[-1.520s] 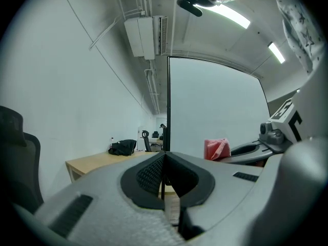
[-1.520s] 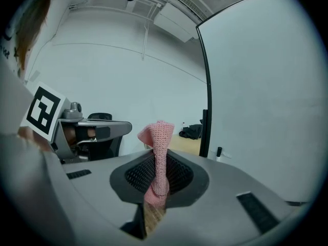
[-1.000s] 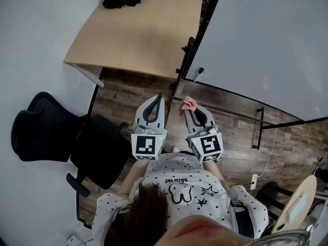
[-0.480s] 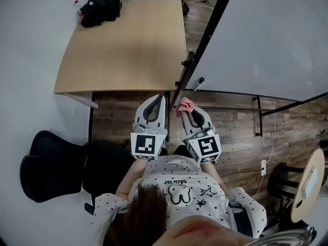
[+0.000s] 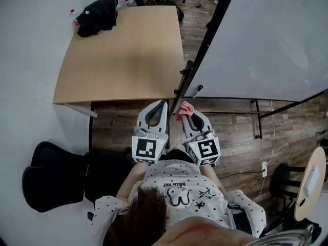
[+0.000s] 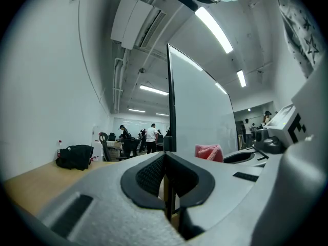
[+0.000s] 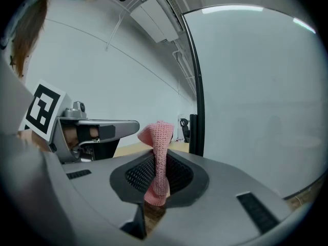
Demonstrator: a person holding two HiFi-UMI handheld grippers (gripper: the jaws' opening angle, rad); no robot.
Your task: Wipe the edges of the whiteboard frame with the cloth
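Standing upright: narrow pink knit cloth (image 7: pixel 158 160)

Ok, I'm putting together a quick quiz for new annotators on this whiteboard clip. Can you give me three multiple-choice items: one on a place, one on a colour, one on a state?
1. Where does the black bag lie?
A. on the floor
B. on the far left corner of the wooden table
C. on the person's lap

2. What colour is the cloth?
A. pink
B. blue
C. white

3. How is the left gripper?
A. shut on the cloth
B. wide open
C. shut, holding nothing

Answers:
1 B: the head view shows it on the tabletop's far left corner.
2 A: it stands up pink out of the right gripper, which is shut on it.
3 C: its jaws meet with nothing between them.
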